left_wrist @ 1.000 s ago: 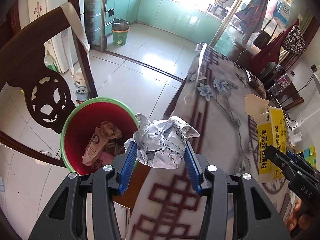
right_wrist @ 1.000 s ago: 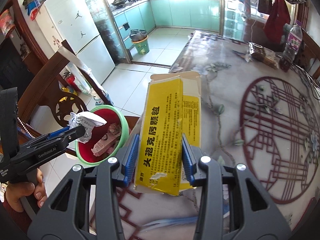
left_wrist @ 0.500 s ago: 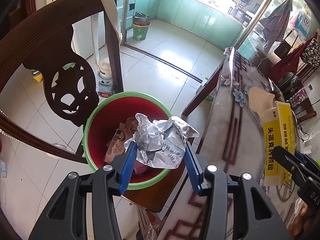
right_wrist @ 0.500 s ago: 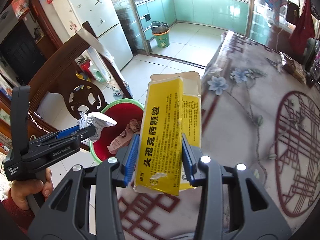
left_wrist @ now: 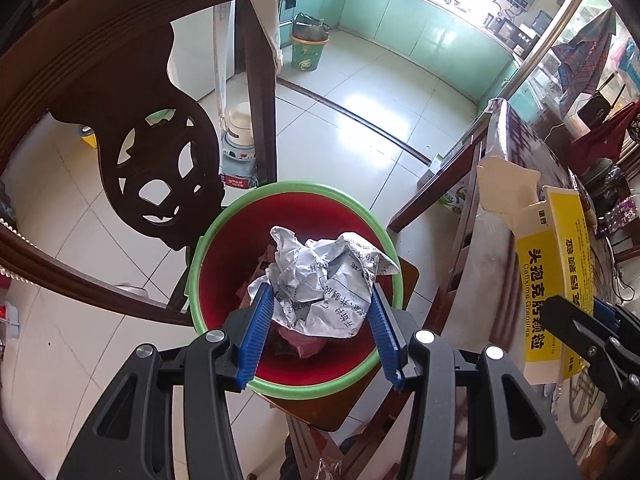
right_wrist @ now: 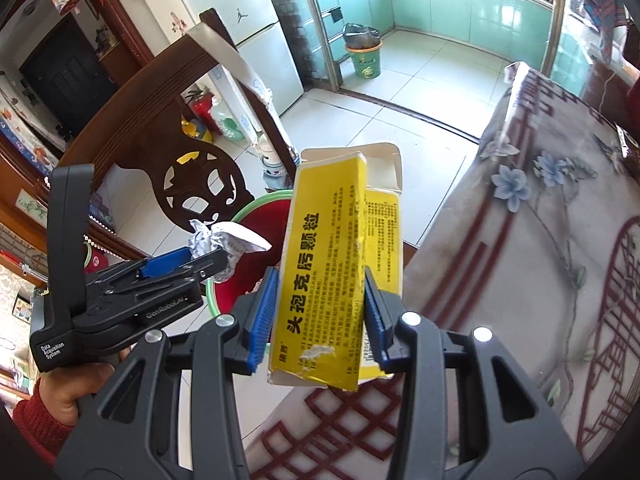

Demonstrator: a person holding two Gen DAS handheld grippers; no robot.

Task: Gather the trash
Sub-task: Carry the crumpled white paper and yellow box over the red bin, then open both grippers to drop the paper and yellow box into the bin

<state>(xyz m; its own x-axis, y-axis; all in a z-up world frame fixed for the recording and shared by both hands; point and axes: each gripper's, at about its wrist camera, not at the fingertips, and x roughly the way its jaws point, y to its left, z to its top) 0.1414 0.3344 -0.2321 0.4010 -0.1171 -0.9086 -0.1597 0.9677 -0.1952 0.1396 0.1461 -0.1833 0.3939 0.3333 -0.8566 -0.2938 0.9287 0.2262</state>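
Observation:
My left gripper [left_wrist: 318, 312] is shut on a crumpled printed paper ball [left_wrist: 320, 280], which hangs right over the mouth of a red bin with a green rim [left_wrist: 280, 196]. The bin holds brown and pink scraps and stands on a wooden chair seat. My right gripper [right_wrist: 316, 316] is shut on a flattened yellow medicine box [right_wrist: 320, 280] with its white flap open, above the table edge. The right wrist view shows the left gripper [right_wrist: 208, 260], the paper ball [right_wrist: 224, 242] and the bin [right_wrist: 256, 220] to the left of the box. The box [left_wrist: 552, 280] sits at the right in the left wrist view.
A carved dark wooden chair back [left_wrist: 132, 120] rises close behind the bin. The table with a floral red-patterned cloth [right_wrist: 540, 240] fills the right side. A small green bin [left_wrist: 306, 48] stands far off by the kitchen. A hand in a red sleeve [right_wrist: 48, 404] holds the left gripper.
Both grippers have swung left, off the table and towards the red bin. The paper ball went from over the table edge to over the bin's mouth. The yellow box follows, nearer the bin.

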